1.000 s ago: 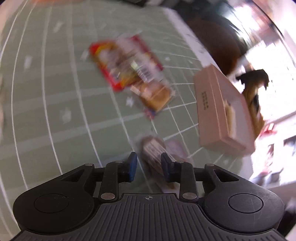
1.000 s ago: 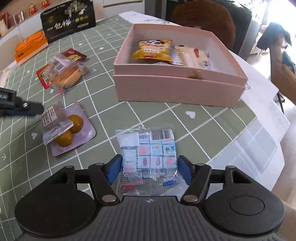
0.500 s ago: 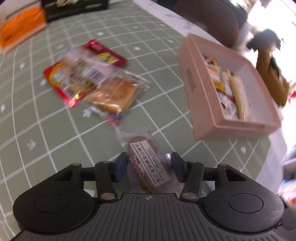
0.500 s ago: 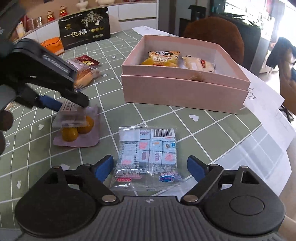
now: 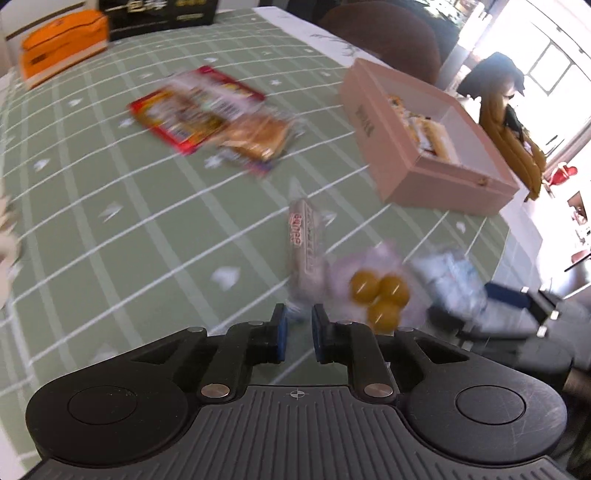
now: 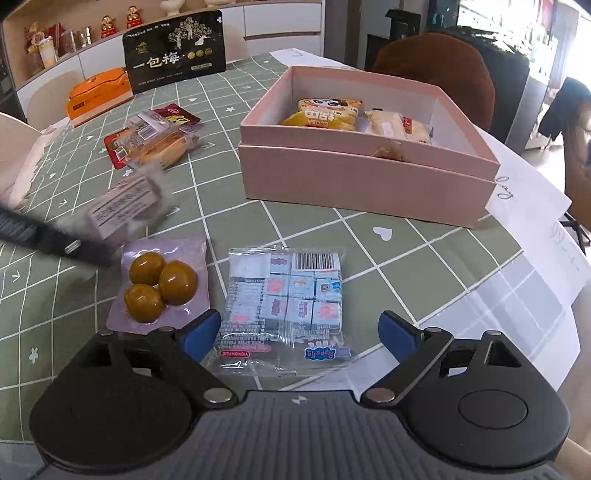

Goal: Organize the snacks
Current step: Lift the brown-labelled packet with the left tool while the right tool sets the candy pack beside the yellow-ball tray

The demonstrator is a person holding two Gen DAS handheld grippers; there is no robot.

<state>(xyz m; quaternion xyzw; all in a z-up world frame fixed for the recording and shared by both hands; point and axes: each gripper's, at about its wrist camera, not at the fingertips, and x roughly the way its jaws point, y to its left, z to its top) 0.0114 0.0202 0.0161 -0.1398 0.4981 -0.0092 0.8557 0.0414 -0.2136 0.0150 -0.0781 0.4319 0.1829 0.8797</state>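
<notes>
Meanwhile, the left fingers [image 5: 298,320] pinch the corner of a biscuit packet [image 5: 306,245]; the right fingers [image 6: 301,334], spread wide, straddle a blue candy pack [image 6: 284,306] on the counter [image 6: 399,258].

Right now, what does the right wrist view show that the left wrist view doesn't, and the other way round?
Only the right wrist view: the shelf figurines, the handwritten paper, and the right gripper open astride the blue candy pack, pads clear of it.
Only the left wrist view: the left gripper from behind, jaws nearly together on the end of the biscuit packet.
Both: the pink box, the purple pack of three brown balls, the red packet, the bread, the orange box.
</notes>
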